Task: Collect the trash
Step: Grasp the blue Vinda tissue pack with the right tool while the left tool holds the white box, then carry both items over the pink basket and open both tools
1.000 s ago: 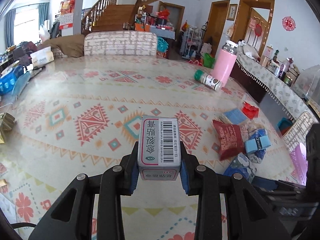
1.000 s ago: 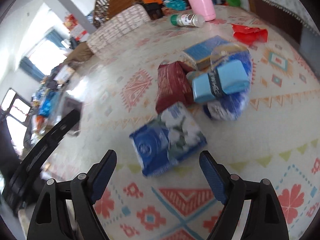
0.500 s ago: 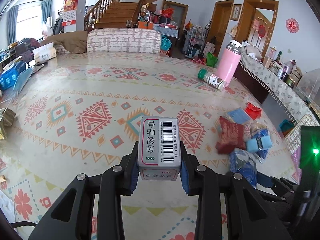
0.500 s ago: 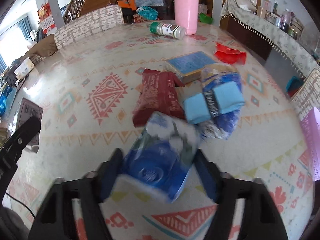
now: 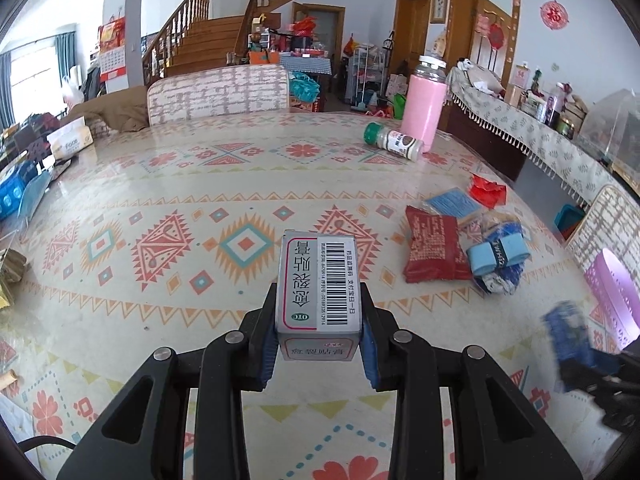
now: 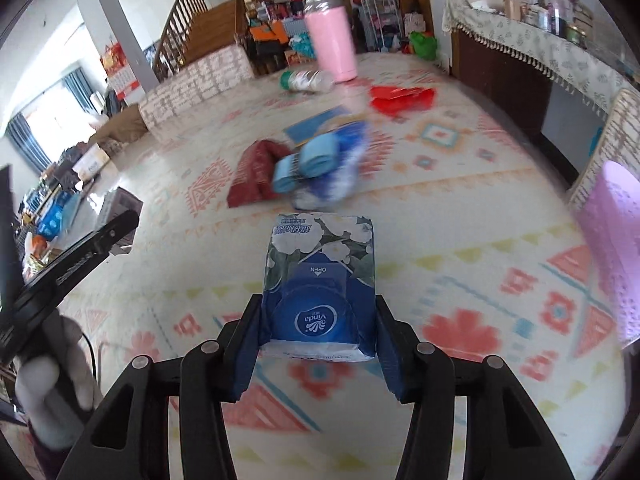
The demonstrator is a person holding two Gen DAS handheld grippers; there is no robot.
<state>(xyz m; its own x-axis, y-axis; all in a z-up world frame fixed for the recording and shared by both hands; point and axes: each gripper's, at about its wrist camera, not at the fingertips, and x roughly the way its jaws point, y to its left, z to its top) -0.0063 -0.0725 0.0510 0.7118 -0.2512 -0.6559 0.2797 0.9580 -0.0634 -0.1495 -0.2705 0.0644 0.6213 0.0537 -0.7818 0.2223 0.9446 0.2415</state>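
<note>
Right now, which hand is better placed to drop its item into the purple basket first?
Right. Its gripper, closing on the tissue pack, has the purple basket close on its right side. The left gripper holds the medicine box over mid-table, with the right gripper between it and the basket.

Your two wrist views look forward and down over the table [image 5: 168,184], close above it. Both share the red packet [image 5: 432,248] [image 6: 252,176] and pink bottle [image 5: 424,108] [image 6: 332,40].
</note>
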